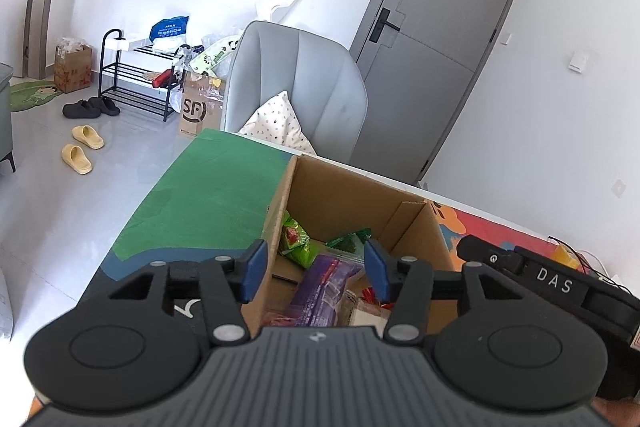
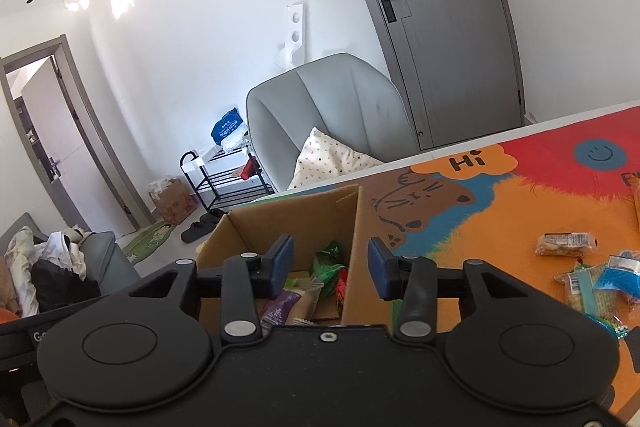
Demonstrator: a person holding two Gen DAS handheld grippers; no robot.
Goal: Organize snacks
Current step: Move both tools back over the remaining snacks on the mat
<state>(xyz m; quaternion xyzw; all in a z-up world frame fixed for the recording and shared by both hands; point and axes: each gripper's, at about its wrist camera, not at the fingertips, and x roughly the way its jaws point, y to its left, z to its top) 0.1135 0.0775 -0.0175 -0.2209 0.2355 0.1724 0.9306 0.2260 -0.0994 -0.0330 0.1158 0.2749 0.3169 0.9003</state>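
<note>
Now both the left gripper (image 1: pixel 316 269) and right gripper (image 2: pixel 330 267) hang partly open and empty-jawed above the cardboard box (image 1: pixel 340 195).

Left hand-held gripper (image 1: pixel 316 269), blue pads apart with nothing between them, poised over an open cardboard box (image 1: pixel 416 227) on the table (image 1: pixel 208 195). The box holds green snack packets (image 1: pixel 296 239) and a purple packet (image 1: pixel 324 287). Far behind stand a grey chair (image 1: pixel 296 83) and a door (image 1: pixel 436 27); a second gripper (image 1: pixel 552 287) enters at right.
</note>
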